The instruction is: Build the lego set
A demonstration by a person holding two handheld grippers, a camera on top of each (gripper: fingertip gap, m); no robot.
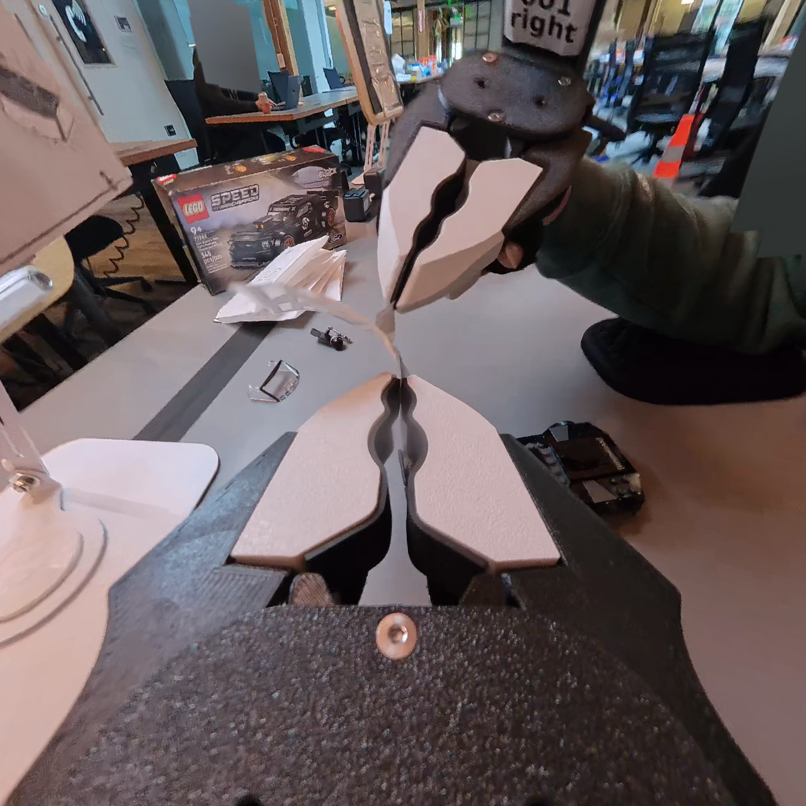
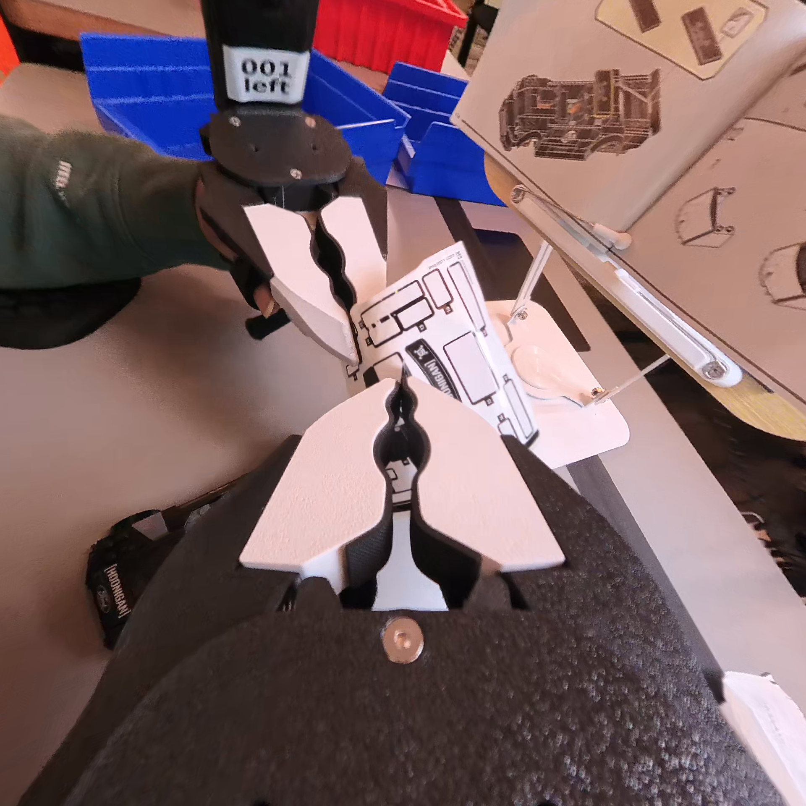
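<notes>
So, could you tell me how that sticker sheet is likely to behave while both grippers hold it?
The sticker sheet is probably thin and floppy: it curves between the left gripper and right gripper. It looks light. Its surface seems glossy, so it may slip from the pinch.

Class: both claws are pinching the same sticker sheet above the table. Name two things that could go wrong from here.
1. The left claw and right claw both grip the sticker sheet, which already curls between them; pulling apart could tear or crease it.
2. The black car build sits on the table beside the left claw, where a downward move might knock it.
</notes>
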